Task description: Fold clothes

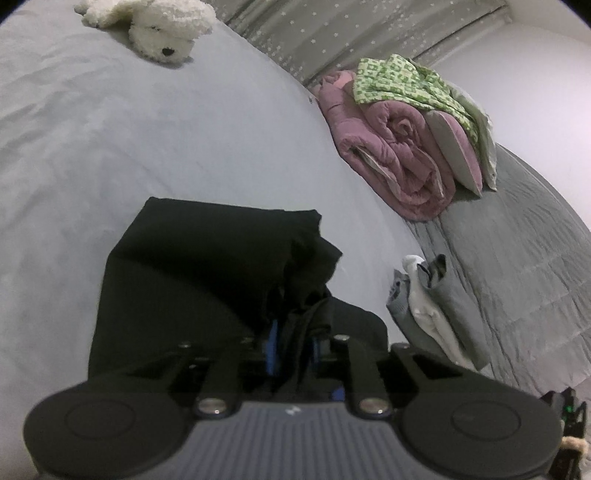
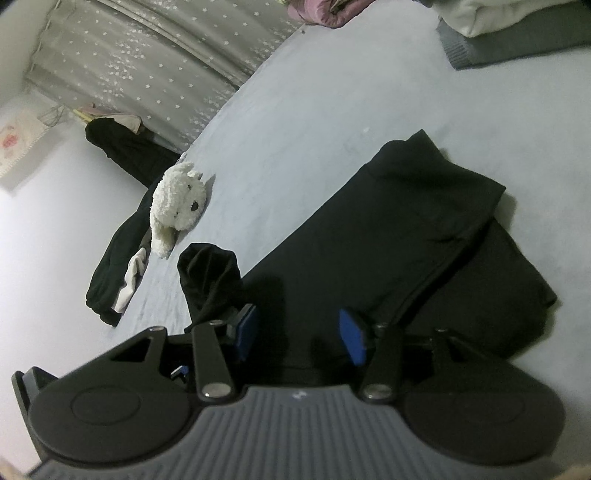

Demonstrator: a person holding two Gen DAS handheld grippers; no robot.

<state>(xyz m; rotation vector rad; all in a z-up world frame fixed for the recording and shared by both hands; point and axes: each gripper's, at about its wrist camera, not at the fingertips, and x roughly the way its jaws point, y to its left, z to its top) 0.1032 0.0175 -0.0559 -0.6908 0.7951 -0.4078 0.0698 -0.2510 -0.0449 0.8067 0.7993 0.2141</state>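
Observation:
A black garment [image 1: 207, 266] lies partly folded on the pale grey bed sheet [image 1: 129, 140]. My left gripper [image 1: 294, 345] sits low at its near edge. A bunched ridge of the black fabric runs between its blue pads [image 1: 273, 349], which stand narrowly apart and do not seem to press it. In the right wrist view the same black garment [image 2: 406, 236] lies with one layer folded over another. My right gripper [image 2: 300, 332] hovers open over its near part, blue pads [image 2: 352, 338] wide apart. A black cloth end [image 2: 210, 277] stands up just outside its left finger.
A white plush dog [image 1: 159, 26] [image 2: 181, 203] lies on the sheet. Rolled pink bedding [image 1: 399, 147] with a green patterned cloth [image 1: 402, 81] sits at the back right. Grey and white clothes [image 1: 424, 306] lie by a grey quilt [image 1: 524, 258]. Dark clothes [image 2: 118, 236] hang off the bed's left edge.

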